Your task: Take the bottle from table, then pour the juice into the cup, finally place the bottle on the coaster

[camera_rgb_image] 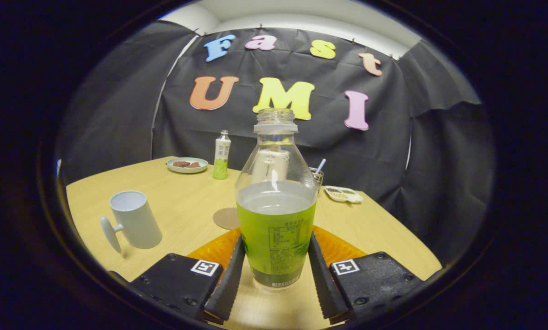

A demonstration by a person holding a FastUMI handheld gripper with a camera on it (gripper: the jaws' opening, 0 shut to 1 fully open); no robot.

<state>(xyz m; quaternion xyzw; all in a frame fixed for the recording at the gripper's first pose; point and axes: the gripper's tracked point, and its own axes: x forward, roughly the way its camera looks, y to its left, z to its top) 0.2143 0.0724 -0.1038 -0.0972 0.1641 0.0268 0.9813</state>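
A clear, uncapped bottle (276, 220) with a green label stands upright between my fingers, about half full of juice. My gripper (276, 238) is shut on the bottle, one finger pressing each side of the label. Whether its base rests on the wooden table (186, 201) or hangs just above it, I cannot tell. A white cup (135, 221) with a handle stands to the left, beyond my left finger. A round brown coaster (227, 218) lies flat just behind the bottle's left side, partly hidden by it.
At the table's back stand a small green-and-white bottle (222, 156) and a plate (187, 165) of brown snacks. A glass with a straw (318, 176) and a small packet (343, 194) lie back right. An orange surface (214, 250) shows low behind the bottle.
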